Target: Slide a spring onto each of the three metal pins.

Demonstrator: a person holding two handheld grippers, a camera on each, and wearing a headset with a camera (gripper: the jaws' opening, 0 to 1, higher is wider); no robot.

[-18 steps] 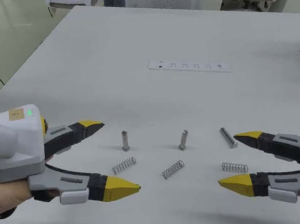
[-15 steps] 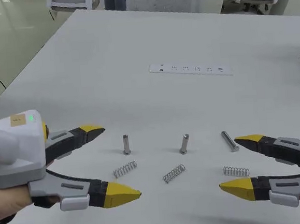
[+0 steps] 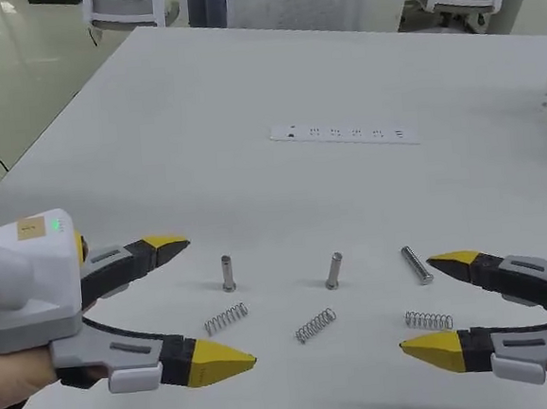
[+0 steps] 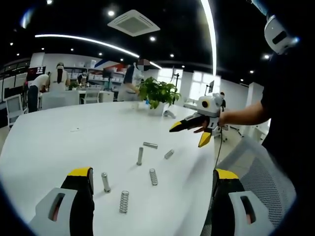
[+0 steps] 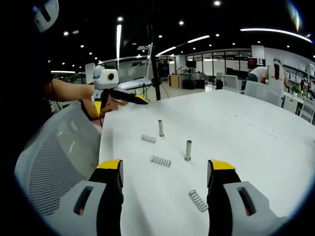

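Three short, shiny steel pins sit in a row toward the near edge of the table (image 3: 246, 93); the left pin (image 3: 227, 273) stands upright; the middle pin (image 3: 334, 270) stands too, leaning slightly in the head view; the right pin (image 3: 417, 264) lies on its side. Nearer the edge lies one small wire coil before each pin: left spring (image 3: 226, 318), middle spring (image 3: 316, 324), right spring (image 3: 429, 320); all lie flat, apart from the pins, none threaded on. The left gripper (image 3: 220, 300) hangs at the row's left end, jaws spread wide and empty, its lower tip just beside the left spring; the right gripper (image 3: 416, 303) gapes likewise at the right end, the right spring seen between its tips. A white strip (image 3: 344, 134) lies toward the table's middle. Since 0.6 s ago only the view has tipped; pins, springs and grippers keep their places, jaws as wide as before.
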